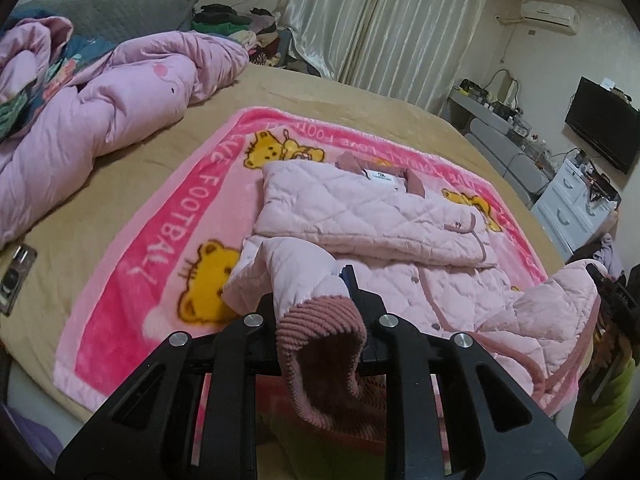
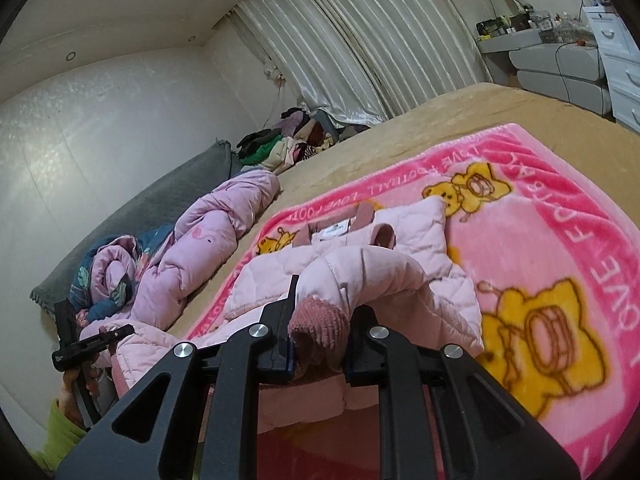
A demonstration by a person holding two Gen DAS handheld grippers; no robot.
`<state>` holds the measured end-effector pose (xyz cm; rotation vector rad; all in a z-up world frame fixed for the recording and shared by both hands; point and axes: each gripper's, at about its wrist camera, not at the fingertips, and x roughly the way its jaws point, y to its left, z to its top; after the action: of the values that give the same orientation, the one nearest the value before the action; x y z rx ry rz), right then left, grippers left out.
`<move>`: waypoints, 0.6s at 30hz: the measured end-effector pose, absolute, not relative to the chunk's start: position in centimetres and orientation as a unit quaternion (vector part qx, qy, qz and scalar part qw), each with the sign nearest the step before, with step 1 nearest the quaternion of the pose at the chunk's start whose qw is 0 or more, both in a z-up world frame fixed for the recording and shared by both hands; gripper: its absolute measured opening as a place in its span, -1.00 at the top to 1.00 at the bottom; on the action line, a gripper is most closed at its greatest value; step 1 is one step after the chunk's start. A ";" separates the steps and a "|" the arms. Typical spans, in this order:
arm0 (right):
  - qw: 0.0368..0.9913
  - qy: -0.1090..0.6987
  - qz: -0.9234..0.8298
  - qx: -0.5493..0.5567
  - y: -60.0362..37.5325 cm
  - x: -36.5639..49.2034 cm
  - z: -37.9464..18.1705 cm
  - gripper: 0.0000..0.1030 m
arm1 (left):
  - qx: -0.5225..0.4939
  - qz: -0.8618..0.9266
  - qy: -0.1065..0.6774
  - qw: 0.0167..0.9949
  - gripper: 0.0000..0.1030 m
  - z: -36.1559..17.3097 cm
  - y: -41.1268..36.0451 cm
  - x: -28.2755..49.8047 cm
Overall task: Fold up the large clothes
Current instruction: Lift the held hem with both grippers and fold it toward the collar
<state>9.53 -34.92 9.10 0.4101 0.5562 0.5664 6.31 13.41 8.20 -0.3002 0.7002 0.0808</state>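
A pale pink quilted jacket (image 1: 360, 208) (image 2: 416, 220) lies collar away from me on a pink cartoon-bear blanket (image 1: 180, 216) (image 2: 560, 220). One side is folded across its front. My left gripper (image 1: 316, 296) is shut on a sleeve's ribbed dusty-pink cuff (image 1: 320, 332), lifted off the blanket. My right gripper (image 2: 324, 308) is shut on the other sleeve's ribbed cuff (image 2: 320, 320), also raised. Each gripper shows in the other's view: the right gripper (image 1: 612, 296) at the jacket's right edge, the left gripper (image 2: 92, 340) at the lower left. Fabric hides the pads.
The blanket rests on a tan bed sheet (image 1: 320, 92) (image 2: 440, 120). A bunched pink duvet (image 1: 120, 100) (image 2: 208, 248) fills the bed's left side. A small dark device (image 1: 16, 276) lies near the left bed edge. A clothes pile (image 1: 240, 28), white drawers (image 1: 572, 204) and a TV (image 1: 604, 124) stand beyond.
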 end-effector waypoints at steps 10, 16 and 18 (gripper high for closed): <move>0.909 0.252 0.262 0.203 -34.7 11.8 10.5 0.71 | -0.146 0.053 0.335 0.929 0.74 9.5 14.1 8.3; 0.913 0.245 0.247 0.215 -34.9 13.3 11.3 0.71 | -0.151 0.055 0.324 0.932 0.74 10.7 14.7 9.7; 0.915 0.241 0.240 0.217 -35.0 13.8 11.6 0.71 | -0.151 0.057 0.319 0.934 0.74 11.2 14.9 10.2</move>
<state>13.81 -34.98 11.62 0.4461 0.4970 0.4950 10.16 14.86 11.21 -0.3085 0.6515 0.1159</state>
